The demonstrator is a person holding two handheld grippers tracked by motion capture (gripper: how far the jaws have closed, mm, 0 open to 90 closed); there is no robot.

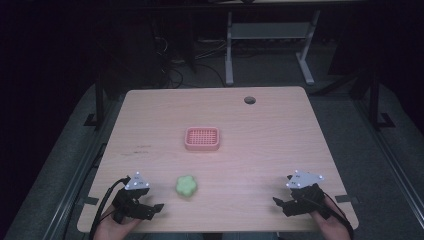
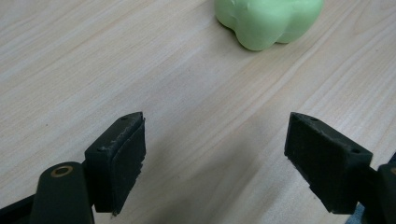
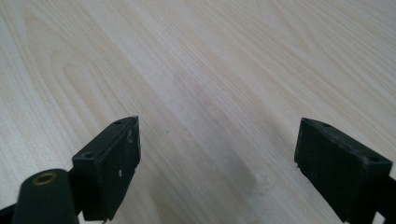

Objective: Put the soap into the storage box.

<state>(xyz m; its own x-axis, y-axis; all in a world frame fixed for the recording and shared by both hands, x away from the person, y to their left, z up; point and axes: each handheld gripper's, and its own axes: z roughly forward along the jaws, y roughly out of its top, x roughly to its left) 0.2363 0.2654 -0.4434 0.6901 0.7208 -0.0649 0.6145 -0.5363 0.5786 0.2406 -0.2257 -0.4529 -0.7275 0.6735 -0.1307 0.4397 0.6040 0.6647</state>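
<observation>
A lobed green soap-like lump (image 1: 186, 186) lies on the wooden table (image 1: 260, 150) near the front, left of centre. In the left gripper view the green lump (image 2: 267, 21) sits ahead of the jaws, at the top. My left gripper (image 1: 156, 207) rests near the front left edge, just left of the lump, open with nothing between its jaws (image 2: 215, 158). A pink slotted soap dish (image 1: 202, 138) stands in the middle of the table. My right gripper (image 1: 278, 202) rests near the front right edge, open over bare wood (image 3: 217, 163).
A dark round cable hole (image 1: 249, 100) sits near the table's far edge. Beyond the table stands a white desk frame (image 1: 270, 45) on a dark floor with cables. The person's hands come in at the bottom edge.
</observation>
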